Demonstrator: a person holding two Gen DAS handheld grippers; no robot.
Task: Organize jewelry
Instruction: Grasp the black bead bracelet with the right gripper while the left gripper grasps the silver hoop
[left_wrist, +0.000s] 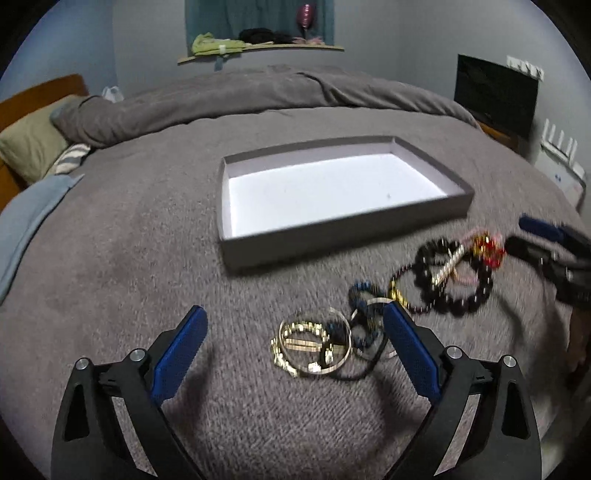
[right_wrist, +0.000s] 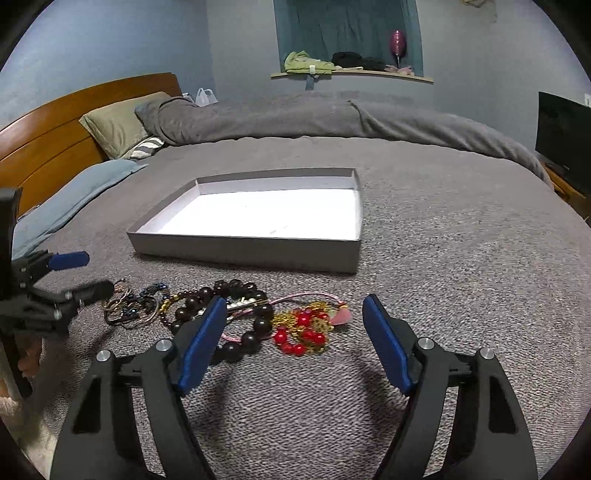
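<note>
the jewelry lies in a loose tangle on the grey bedspread (right_wrist: 461, 295), just in front of the empty shallow box (right_wrist: 258, 253). the left gripper (left_wrist: 295, 321) hangs above the gold bangles (left_wrist: 310, 347), spread wide, gripping nothing; the right gripper (right_wrist: 295, 314) is likewise parted and empty over the red bead bracelet (right_wrist: 299, 334) and dark wooden beads (right_wrist: 240, 317). these pieces look light, floppy and prone to snagging (chains may drag neighbours), so pinching one strand across its beads seems safest.
</note>
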